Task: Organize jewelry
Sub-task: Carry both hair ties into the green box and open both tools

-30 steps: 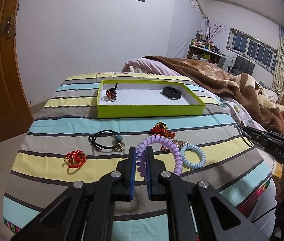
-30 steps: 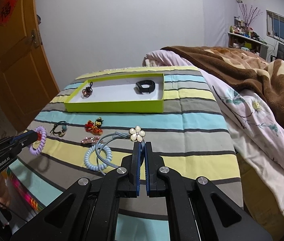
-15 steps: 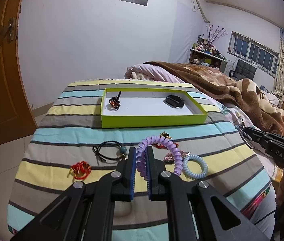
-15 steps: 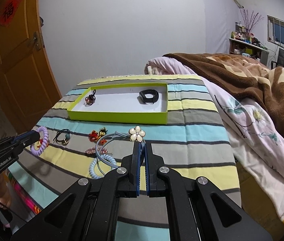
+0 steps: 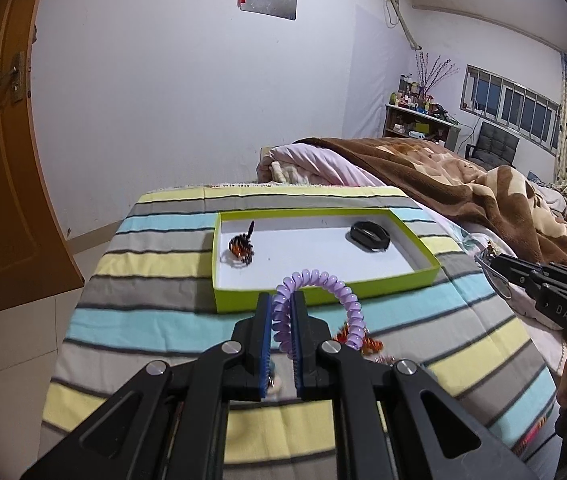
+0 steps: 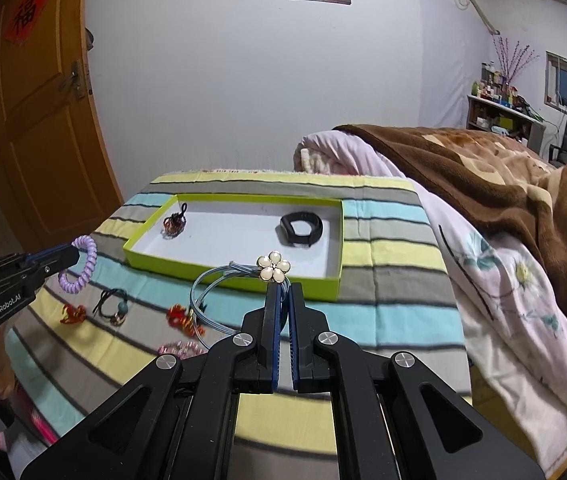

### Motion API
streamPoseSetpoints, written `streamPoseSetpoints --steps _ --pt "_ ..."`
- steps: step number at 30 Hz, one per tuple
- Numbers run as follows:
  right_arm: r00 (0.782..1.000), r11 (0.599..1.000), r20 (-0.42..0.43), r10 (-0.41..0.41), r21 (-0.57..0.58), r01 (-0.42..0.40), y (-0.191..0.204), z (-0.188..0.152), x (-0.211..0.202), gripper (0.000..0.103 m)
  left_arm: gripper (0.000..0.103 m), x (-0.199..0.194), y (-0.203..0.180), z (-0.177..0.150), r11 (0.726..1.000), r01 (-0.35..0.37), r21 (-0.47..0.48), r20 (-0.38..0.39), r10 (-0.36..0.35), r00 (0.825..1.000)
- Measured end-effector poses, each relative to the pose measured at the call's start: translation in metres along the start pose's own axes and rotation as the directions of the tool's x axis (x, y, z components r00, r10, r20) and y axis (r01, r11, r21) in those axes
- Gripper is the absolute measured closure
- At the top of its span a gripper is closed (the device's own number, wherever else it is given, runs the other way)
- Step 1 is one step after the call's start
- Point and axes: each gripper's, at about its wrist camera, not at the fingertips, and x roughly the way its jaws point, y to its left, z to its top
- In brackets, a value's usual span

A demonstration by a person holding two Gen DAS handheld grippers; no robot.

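My left gripper (image 5: 282,300) is shut on a purple spiral hair tie (image 5: 325,280), lifted just short of the lime-green tray (image 5: 383,285). My right gripper (image 6: 283,292) is shut on a blue-grey hair band with a pearl flower (image 6: 274,266), held before the tray's near wall (image 6: 187,270). The tray holds a beaded brown ornament (image 6: 174,223) and a black bracelet (image 6: 301,229). In the right wrist view the left gripper (image 6: 73,250) sits at the far left with the purple tie (image 6: 79,266) dangling.
On the striped cover lie a red clip (image 6: 72,313), a black tie with a teal bead (image 6: 113,306), a red-gold piece (image 6: 179,316) and a pink piece (image 6: 177,348). A brown blanket (image 6: 483,168) is heaped on the right. A wooden door (image 6: 31,120) stands at left.
Both grippers have risen and moved forward towards the tray, each still holding its piece. The loose items on the cover now lie lower and partly behind the fingers.
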Motion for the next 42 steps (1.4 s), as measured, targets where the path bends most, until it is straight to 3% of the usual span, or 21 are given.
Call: streamPoseSetpoints --steps 16,26,42 --pt "0.999 1.0 -0.035 -0.019 -0.003 0.019 -0.018 0.033 0.072 0.1 0.094 0.072 0.021 0.034 0.999 -0.032 -0.014 -0.025 0.032 0.999" --pt "0.994 1.0 -0.105 -0.024 0.001 0.024 -0.027 0.034 0.121 0.1 0.094 0.115 0.03 0.031 0.998 -0.056 -0.016 -0.091 0.055 0.994" --pt "0.981 0.999 -0.193 -0.035 -0.004 0.035 -0.028 0.028 0.16 0.1 0.093 0.15 0.035 0.025 0.998 -0.061 -0.03 -0.189 0.055 0.98"
